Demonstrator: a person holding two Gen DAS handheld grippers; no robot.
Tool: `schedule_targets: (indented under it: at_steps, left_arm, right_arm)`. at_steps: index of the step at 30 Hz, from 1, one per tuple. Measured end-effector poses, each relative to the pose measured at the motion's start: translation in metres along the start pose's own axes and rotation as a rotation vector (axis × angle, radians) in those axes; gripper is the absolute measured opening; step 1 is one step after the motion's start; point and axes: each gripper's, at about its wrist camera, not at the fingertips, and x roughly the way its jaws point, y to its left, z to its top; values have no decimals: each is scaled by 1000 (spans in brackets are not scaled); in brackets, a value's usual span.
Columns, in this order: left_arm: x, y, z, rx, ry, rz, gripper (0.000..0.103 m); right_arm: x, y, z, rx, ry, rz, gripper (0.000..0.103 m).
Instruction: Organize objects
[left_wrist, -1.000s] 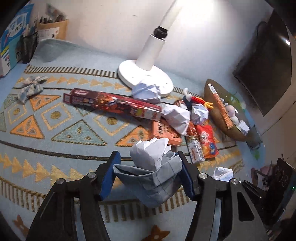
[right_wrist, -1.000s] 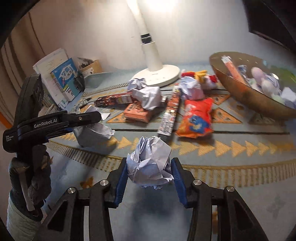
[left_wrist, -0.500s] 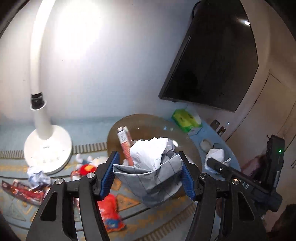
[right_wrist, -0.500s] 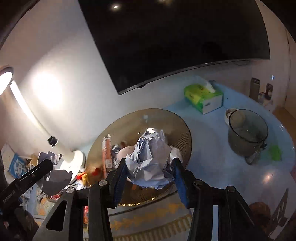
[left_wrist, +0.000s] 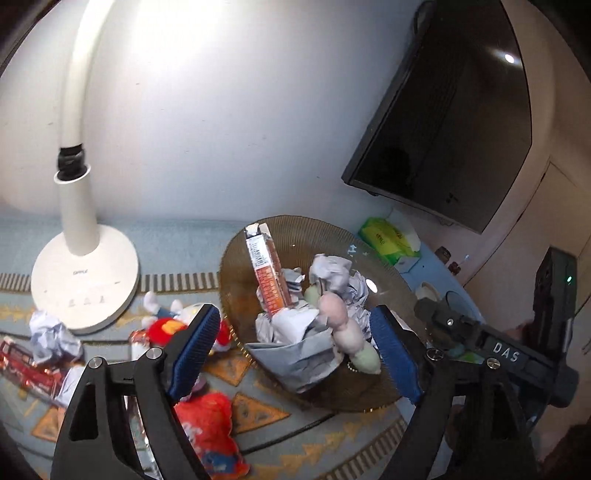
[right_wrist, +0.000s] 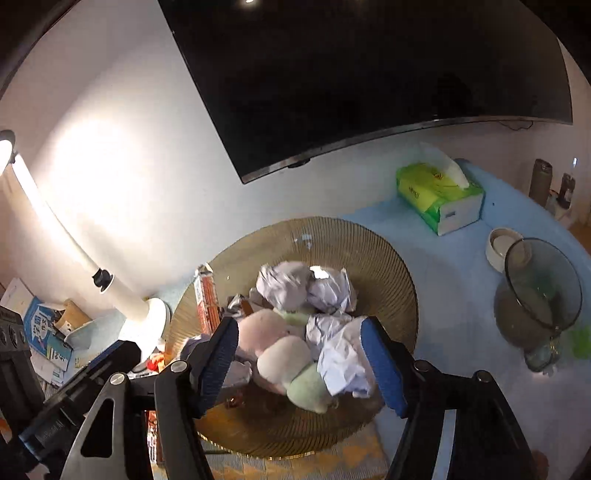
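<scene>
**Entry: two paper wads delivered to the gold bowl, both jaws released**

Step in hand: drop-off. Both grippers hang over the ribbed gold bowl (right_wrist: 388, 258) with nothing clamped between their pads.

- Left gripper (left_wrist: 295, 343): jaws wide. The grey folded paper wad (left_wrist: 295, 354) lies between them but touches neither pad; it rests on the near side of the bowl's heap.
- Right gripper (right_wrist: 301, 354): jaws wide. A white crumpled paper ball (right_wrist: 343, 365) sits just beside the right-hand pad; whether it touches that pad cannot be told. It lies on the heap, against the pastel plush toy (right_wrist: 280, 354).
- Bowl contents: several more crumpled paper balls (right_wrist: 284, 284), the plush toy, an orange carton (left_wrist: 267, 273) leaning against the far-left rim.
- Bowl position: on the patterned counter cloth, toward the counter's far edge, between the white lamp base (left_wrist: 85, 273) and the green tissue box (right_wrist: 439, 195).

Not yet sorted, left of the bowl: a crumpled paper ball (left_wrist: 55, 336) near the lamp base, a red plush figure (left_wrist: 162, 328), a red snack bag (left_wrist: 210, 432), a long red box (left_wrist: 22, 365) at the left of the view.

Judgement: this pair of items looks placed; much of the loose clutter is not. The next move calls for lifting both grippers straight up, clear of the heap, so the pads do not drag paper back out, then swinging left to the remaining items. The nearest light target for the left gripper appears to be the paper ball by the lamp.
</scene>
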Motion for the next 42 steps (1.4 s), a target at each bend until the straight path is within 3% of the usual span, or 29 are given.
schedule_targets:
  at_steps: [6,7,9,11,12,14,17,20,24,28,30,42]
  left_arm:
    - [-83,39,-31,-36,-91,66,84]
    - [-97,47,-38,-33,-98,96,84]
    - [-122,67,-60,-23,-82,161,85]
    - [-148,94,-89,-40,-84,221,90]
    - [-158,110,-103,-66,-92,271,102]
    - [-175,143,-126,-122,-104,373,102]
    - [-179,177,-139,-143,-64,494,102]
    - [-176,196,-147,-167,-62,544,102]
    - [-162,218,-149,-275,35,578,102]
    - [-141,203,-152,-166,134,698,102]
    - [-137,197,-153,-122,153,696,102]
    - [-139,196,-152,-132,155,686,102]
  right_arm:
    - [-28,34,-49,-82,1,68,71]
    - [-30,41,-57,-101,4,77,73]
    - [-30,56,-77,-135,19,87,86]
    - [-24,66,-97,-141,45,101,88]
    - [-16,71,-107,-142,73,109,88]
    - [0,80,-124,-141,113,101,88]
    - [19,93,-146,-165,132,72,88]
    - [29,98,-159,-188,141,37,88]
    - [32,108,-164,-235,140,-13,93]
    - [45,105,-163,-222,196,-31,94]
    - [46,100,-161,-198,197,-27,95]
    - [46,101,-165,-200,206,-20,103]
